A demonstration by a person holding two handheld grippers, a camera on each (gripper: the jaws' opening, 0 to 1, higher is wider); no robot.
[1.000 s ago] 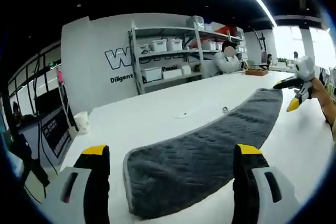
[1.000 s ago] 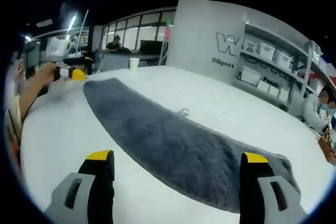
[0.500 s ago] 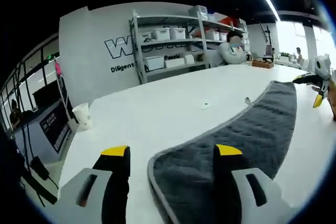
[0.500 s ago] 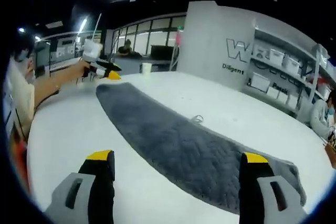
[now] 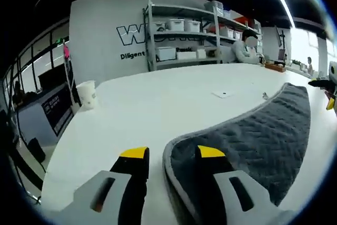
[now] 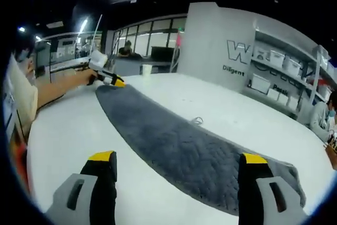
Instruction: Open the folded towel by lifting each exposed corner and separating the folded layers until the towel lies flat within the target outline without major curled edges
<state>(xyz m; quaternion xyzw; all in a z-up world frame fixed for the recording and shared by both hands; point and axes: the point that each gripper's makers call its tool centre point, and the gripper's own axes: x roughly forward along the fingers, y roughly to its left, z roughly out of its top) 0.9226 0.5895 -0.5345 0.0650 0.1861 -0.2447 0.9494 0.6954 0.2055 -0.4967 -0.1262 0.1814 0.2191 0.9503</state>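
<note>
A long grey quilted towel (image 6: 179,143) lies folded as a narrow strip across the white table (image 6: 68,130). My left gripper (image 5: 172,154) is at one rounded end of the towel (image 5: 253,135). Its jaws stand narrowed, with the towel's edge between them; the right jaw rests over the cloth and the left jaw stands on bare table. A gap still shows. In the right gripper view, the left gripper (image 6: 111,79), held by a hand, touches the towel's far end. My right gripper (image 6: 178,157) hangs wide open above the near end; it appears again at the left gripper view's edge (image 5: 327,96).
A paper cup (image 5: 87,94) stands near the table's far edge. A small tag (image 5: 222,94) and a small metal clip (image 6: 197,120) lie on the table beside the towel. Shelves with white bins (image 5: 184,30) line the back wall. A person (image 5: 247,48) sits beyond the table.
The left gripper's jaws have narrowed steadily and it has moved onto the towel's end, the edge now between them. The right gripper stays wide open and has hardly moved.
</note>
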